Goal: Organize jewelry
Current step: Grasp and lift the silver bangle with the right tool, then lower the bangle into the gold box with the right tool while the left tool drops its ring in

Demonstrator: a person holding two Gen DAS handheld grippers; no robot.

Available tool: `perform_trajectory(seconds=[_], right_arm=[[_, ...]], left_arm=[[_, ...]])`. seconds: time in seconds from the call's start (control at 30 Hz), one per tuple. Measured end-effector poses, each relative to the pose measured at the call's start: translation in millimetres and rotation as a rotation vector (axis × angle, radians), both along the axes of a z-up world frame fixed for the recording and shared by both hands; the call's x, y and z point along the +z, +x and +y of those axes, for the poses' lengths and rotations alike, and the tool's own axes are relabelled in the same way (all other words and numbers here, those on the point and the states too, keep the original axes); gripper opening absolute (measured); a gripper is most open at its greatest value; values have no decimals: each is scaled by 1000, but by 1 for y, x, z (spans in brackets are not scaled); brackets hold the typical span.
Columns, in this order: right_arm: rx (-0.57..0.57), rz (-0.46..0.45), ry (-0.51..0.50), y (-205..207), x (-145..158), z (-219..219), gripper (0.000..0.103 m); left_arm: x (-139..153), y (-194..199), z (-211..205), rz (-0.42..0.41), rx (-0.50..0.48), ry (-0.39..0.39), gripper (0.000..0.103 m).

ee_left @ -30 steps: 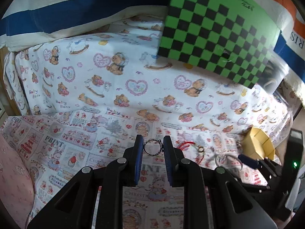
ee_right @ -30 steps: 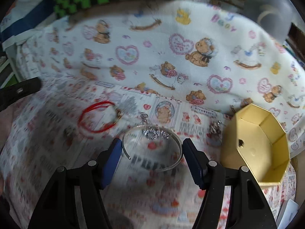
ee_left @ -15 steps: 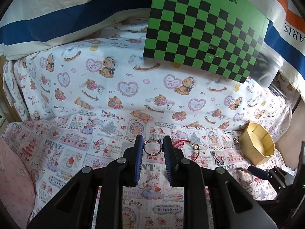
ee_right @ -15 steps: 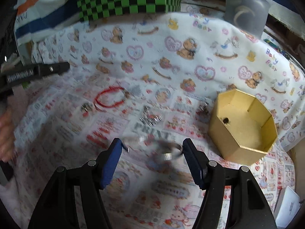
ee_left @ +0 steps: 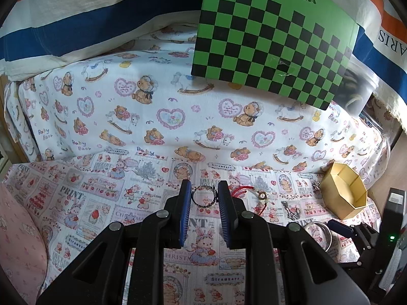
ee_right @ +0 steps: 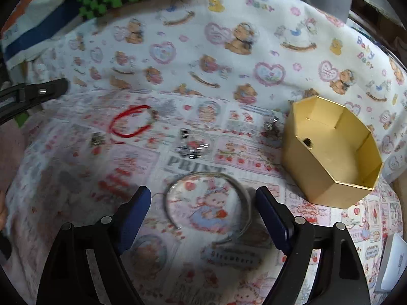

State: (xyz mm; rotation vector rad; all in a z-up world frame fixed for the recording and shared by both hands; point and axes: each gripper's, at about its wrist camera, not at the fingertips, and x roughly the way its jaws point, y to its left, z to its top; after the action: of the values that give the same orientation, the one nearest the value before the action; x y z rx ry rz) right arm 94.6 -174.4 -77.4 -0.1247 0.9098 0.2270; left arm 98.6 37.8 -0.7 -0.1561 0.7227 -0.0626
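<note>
**Left gripper pinches a ring, right one stands wide round a bangle**

Left gripper (ee_left: 204, 195) has its blue pads closed on a small dark ring (ee_left: 204, 196) above the printed cloth (ee_left: 96, 193). Right gripper (ee_right: 203, 203) has just been opening its jaws; a silver bangle (ee_right: 244, 200) lies on the cloth between them, clear of both pads. Beside it to the right stands an open gold box (ee_right: 328, 178); farther off lies a red cord bracelet (ee_right: 129, 124)

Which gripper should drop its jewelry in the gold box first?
Probably the left gripper: it's shut on the dark ring. The right gripper has just opened; the silver bangle lies loose. The gold box is nearer the right.
</note>
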Motion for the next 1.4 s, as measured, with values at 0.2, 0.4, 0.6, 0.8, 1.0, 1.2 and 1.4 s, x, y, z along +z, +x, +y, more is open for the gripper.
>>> perform_trajectory(seconds=[0.2, 0.4, 0.6, 0.8, 1.0, 1.2, 1.4], right_arm=[[7, -14, 2, -2, 2, 0, 68], [18, -54, 82, -14, 11, -12, 68], [8, -181, 143, -30, 36, -26, 68], [0, -332, 197, -45, 70, -43, 68], [-29, -404, 290, -57, 99, -72, 68], [-61, -407, 440, -58, 112, -111, 68], [-71, -313, 681, -40, 103, -157, 68]], left_arm=[[0, 1, 0, 3, 0, 2, 20], [0, 1, 0, -4, 21, 18, 20], [4, -2, 2, -19, 23, 16, 20], [12, -11, -11, -40, -20, 19, 20], [25, -27, -32, -98, -78, 37, 20], [45, -51, -43, -148, -134, -62, 20], [62, -42, -85, -106, -264, -116, 20]])
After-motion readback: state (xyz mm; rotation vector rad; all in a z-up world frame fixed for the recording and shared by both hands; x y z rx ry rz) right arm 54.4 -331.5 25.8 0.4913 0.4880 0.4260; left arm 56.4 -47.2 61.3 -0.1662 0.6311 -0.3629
